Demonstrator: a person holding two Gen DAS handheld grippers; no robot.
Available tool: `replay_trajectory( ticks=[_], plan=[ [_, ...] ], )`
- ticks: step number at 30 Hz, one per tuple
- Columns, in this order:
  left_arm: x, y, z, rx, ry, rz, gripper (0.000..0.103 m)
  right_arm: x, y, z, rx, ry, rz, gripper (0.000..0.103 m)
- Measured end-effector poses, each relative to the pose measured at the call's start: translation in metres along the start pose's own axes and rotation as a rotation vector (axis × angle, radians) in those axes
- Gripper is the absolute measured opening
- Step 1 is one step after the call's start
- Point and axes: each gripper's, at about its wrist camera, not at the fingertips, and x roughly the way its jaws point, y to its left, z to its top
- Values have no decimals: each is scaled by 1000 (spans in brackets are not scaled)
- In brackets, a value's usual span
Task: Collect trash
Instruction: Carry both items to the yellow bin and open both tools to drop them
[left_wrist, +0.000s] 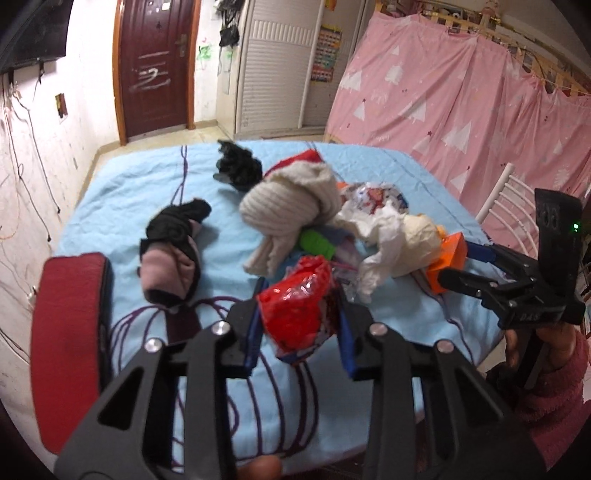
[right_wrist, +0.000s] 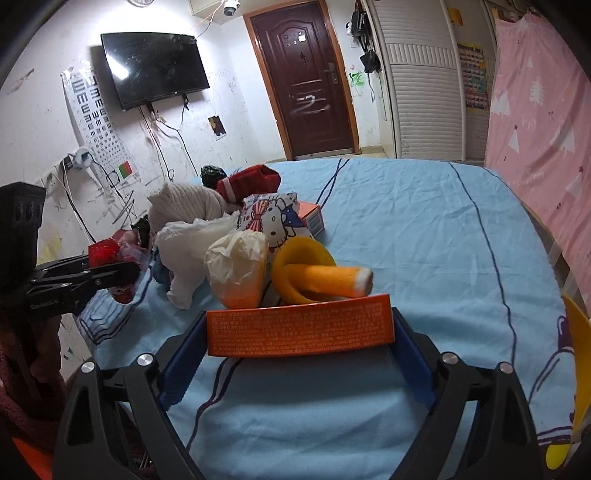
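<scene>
**Both grippers loaded — lift clear of the pile**

Your left gripper (left_wrist: 301, 325) is clamped on the crumpled red wrapper (left_wrist: 295, 302), low at 6 o'clock in its view. Your right gripper (right_wrist: 299, 328) squeezes the orange carton (right_wrist: 299, 326) by its ends. The remaining trash, a white plastic bag (left_wrist: 384, 243), sits mid-bed (right_wrist: 424, 229) among clothes. Keep steady pressure; I judge the slick wrapper likeliest to slip, so raise slowly.

glossy red wrapper (left_wrist: 295, 302), matt cardboard box (right_wrist: 299, 326)
</scene>
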Motion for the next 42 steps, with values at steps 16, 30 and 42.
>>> replay_trajectory(
  ticks=[16,30,42],
  plan=[
    [-15,-94,68,185,-69,-106,32,-101,-95,32,108,-225,-170,85],
    [120,-282,131,257,174,-305,32,-174,-214,8,296,-356,-333,86],
    [210,-352,129,210,328,-303,67,-192,-267,-21,420,-382,-362,86]
  ],
)
